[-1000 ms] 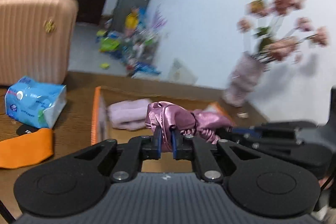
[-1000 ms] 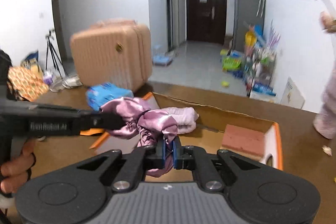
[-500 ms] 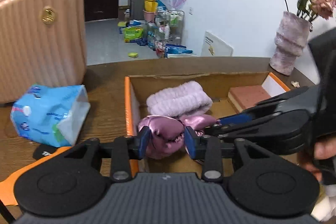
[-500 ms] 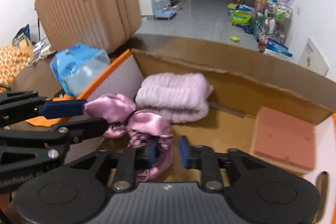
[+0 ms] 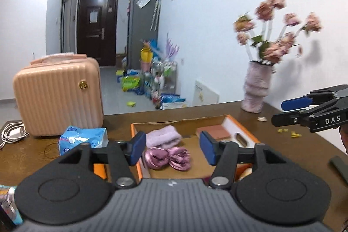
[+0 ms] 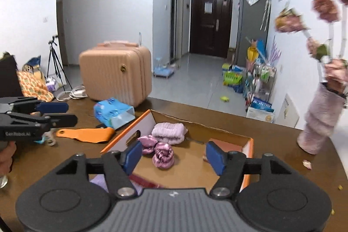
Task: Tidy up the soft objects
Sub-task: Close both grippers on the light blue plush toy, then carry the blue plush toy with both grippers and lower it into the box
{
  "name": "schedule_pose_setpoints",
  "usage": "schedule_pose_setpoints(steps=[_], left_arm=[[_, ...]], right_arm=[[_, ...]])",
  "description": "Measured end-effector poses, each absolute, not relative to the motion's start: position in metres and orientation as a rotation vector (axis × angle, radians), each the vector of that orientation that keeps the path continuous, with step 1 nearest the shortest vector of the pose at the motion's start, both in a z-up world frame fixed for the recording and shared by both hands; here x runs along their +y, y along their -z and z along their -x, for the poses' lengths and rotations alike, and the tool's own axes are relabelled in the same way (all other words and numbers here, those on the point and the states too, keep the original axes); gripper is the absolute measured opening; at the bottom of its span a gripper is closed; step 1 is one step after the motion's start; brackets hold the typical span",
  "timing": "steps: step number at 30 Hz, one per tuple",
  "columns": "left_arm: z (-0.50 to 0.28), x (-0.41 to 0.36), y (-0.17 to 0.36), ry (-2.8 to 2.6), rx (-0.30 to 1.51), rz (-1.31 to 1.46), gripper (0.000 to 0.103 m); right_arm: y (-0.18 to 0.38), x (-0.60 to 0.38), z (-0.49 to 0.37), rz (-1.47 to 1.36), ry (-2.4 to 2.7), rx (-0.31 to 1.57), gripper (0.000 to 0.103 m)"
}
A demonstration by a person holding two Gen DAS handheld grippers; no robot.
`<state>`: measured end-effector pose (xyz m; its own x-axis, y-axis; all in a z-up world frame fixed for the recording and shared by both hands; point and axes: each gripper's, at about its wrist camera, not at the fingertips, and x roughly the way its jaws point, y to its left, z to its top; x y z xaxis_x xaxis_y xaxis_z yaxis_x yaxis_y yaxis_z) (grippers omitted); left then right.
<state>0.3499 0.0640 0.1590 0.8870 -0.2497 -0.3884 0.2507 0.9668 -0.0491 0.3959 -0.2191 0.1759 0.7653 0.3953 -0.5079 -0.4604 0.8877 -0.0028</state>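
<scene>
A shiny purple satin cloth (image 5: 167,158) lies bunched in the orange-rimmed cardboard box (image 5: 241,129), in front of a folded lilac towel (image 5: 163,139). It also shows in the right wrist view (image 6: 159,151), next to the towel (image 6: 169,132) in the box (image 6: 251,149). My left gripper (image 5: 172,150) is open and empty, raised above the box's near edge. My right gripper (image 6: 174,156) is open and empty, also raised back from the box. A pink sponge block (image 5: 214,132) lies in the box's far right part.
A blue tissue pack (image 5: 83,139) and a pink suitcase (image 5: 57,95) stand left of the box. An orange cloth (image 6: 87,134) lies on the brown table (image 5: 32,158). A vase of pink flowers (image 5: 257,88) stands at the table's back right. A white charger cable (image 5: 12,134) lies far left.
Both grippers let go of the purple satin cloth, opened wide and pulled up and back from the box. The cloth now lies in the box beside the towel.
</scene>
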Motion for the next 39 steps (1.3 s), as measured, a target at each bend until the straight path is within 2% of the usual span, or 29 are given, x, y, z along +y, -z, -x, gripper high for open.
schedule_pose_setpoints(steps=[4, 6, 11, 16, 22, 26, 28, 29, 30, 31, 33, 34, 37, 39], left_arm=[[-0.285, 0.055, -0.144, 0.278, 0.355, 0.004, 0.071], [-0.257, 0.049, -0.129, 0.275, 0.349, 0.012, 0.073], [-0.197, 0.024, -0.082, 0.297, 0.372, 0.033, 0.078], [-0.187, 0.009, -0.047, 0.319, 0.482, 0.098, 0.078], [-0.206, -0.022, -0.017, 0.351, 0.593, 0.072, 0.078], [-0.234, -0.043, 0.001, 0.443, 0.673, 0.153, 0.077], [-0.249, -0.054, 0.009, 0.474, 0.709, 0.187, 0.072], [-0.256, -0.058, 0.013, 0.479, 0.727, 0.198, 0.069], [-0.263, -0.062, 0.016, 0.474, 0.744, 0.203, 0.061], [-0.27, -0.066, 0.02, 0.464, 0.765, 0.208, 0.055], [-0.282, -0.066, 0.026, 0.477, 0.804, 0.242, 0.046], [-0.286, -0.065, 0.03, 0.494, 0.819, 0.272, 0.038], [-0.294, -0.061, 0.036, 0.527, 0.855, 0.382, 0.027], [-0.295, -0.06, 0.037, 0.524, 0.851, 0.397, 0.026]], right_arm=[[-0.164, -0.241, -0.323, 0.109, -0.502, 0.452, 0.069], [-0.145, -0.247, -0.286, 0.106, -0.522, 0.429, 0.074], [-0.077, -0.247, -0.221, 0.12, -0.511, 0.438, 0.076], [-0.027, -0.247, -0.203, 0.126, -0.505, 0.518, 0.076], [-0.003, -0.263, -0.211, 0.08, -0.438, 0.539, 0.079], [0.007, -0.291, -0.214, -0.053, -0.42, 0.55, 0.074], [0.016, -0.305, -0.219, -0.15, -0.42, 0.576, 0.07], [0.02, -0.31, -0.222, -0.187, -0.412, 0.589, 0.065], [0.025, -0.315, -0.227, -0.231, -0.391, 0.612, 0.058], [0.029, -0.32, -0.232, -0.289, -0.379, 0.63, 0.056], [0.037, -0.328, -0.239, -0.404, -0.413, 0.647, 0.047], [0.04, -0.33, -0.242, -0.436, -0.426, 0.644, 0.045], [0.047, -0.324, -0.253, -0.432, -0.425, 0.662, 0.042], [0.049, -0.323, -0.259, -0.45, -0.438, 0.665, 0.039]])
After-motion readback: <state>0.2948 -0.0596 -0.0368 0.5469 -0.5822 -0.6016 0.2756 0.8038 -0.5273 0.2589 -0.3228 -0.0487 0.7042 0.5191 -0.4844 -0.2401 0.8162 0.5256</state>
